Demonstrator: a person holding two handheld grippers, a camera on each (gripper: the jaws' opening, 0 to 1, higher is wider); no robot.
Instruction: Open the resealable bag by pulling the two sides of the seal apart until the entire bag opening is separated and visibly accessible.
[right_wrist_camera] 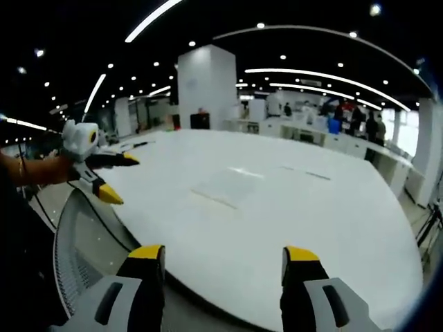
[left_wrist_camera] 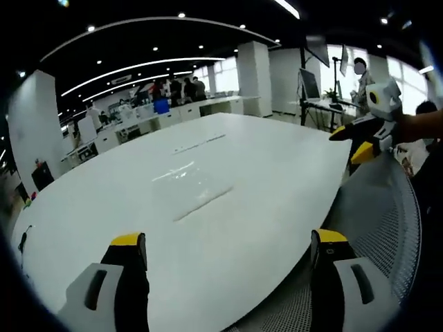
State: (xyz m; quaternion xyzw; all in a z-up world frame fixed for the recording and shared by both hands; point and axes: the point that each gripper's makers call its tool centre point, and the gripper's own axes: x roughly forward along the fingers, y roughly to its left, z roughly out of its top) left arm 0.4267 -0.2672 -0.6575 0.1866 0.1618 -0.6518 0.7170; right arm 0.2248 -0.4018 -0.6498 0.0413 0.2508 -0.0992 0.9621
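Bright ceiling strip lights (left_wrist_camera: 131, 68), glare on white table (left_wrist_camera: 263, 159), soft blur, fisheye-bent edges

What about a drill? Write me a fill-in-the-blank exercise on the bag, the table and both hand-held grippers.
1. The clear bag lies flat on the white ____.
2. The jaws of the left hand-held gripper stand ____, with nothing between them.
3. The right hand-held gripper is held above a mesh ____ back at the table edge.
4. Neither hand-held gripper is ____ the bag yet.

Missing words: table; open; chair; touching
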